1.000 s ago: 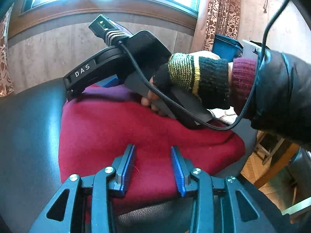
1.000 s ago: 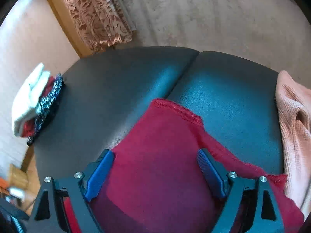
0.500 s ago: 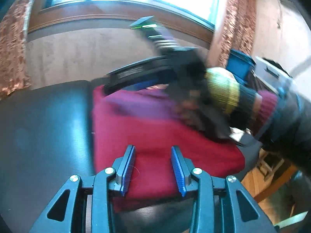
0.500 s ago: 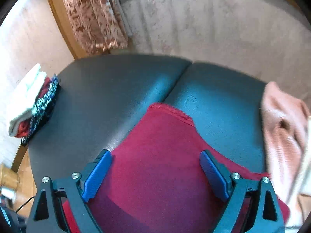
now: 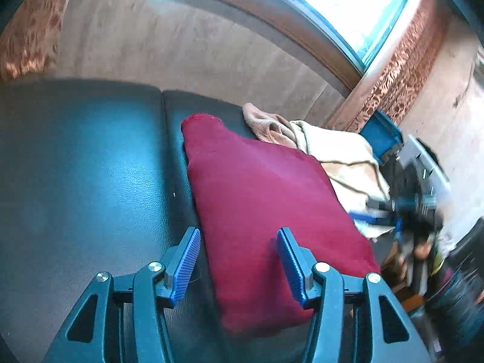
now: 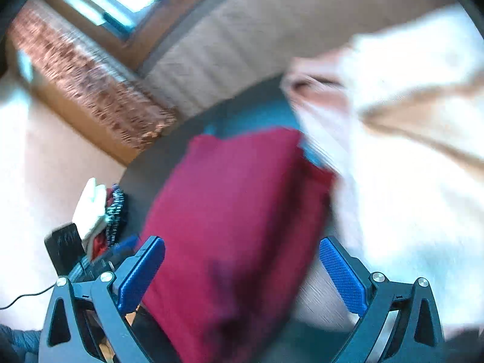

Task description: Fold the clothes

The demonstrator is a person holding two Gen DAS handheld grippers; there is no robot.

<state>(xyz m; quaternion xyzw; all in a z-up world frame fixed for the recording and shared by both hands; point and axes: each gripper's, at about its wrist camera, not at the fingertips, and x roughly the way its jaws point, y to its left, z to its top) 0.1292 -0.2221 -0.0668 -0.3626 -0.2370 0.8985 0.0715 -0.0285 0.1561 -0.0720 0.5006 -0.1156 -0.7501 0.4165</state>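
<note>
A folded dark red garment (image 5: 260, 205) lies on the black padded surface (image 5: 84, 181). My left gripper (image 5: 239, 260) is open and empty, its blue fingers standing over the garment's near left edge. In the right wrist view, which is blurred, the red garment (image 6: 236, 211) lies ahead between the fingers of my right gripper (image 6: 242, 272), which is wide open and empty. The right gripper itself shows as a dark blur at the right edge of the left wrist view (image 5: 417, 220).
A pink knit garment (image 5: 266, 124) and a cream cloth (image 5: 341, 157) lie beyond the red one; the cream cloth (image 6: 408, 151) fills the right of the right wrist view. A stack of folded clothes (image 6: 99, 211) sits far left. A blue box (image 5: 381, 133) stands by the curtain.
My right gripper has left the red garment and swung away to the right, off the surface edge. My left gripper has opened wider and turned left. The red garment now lies uncovered.
</note>
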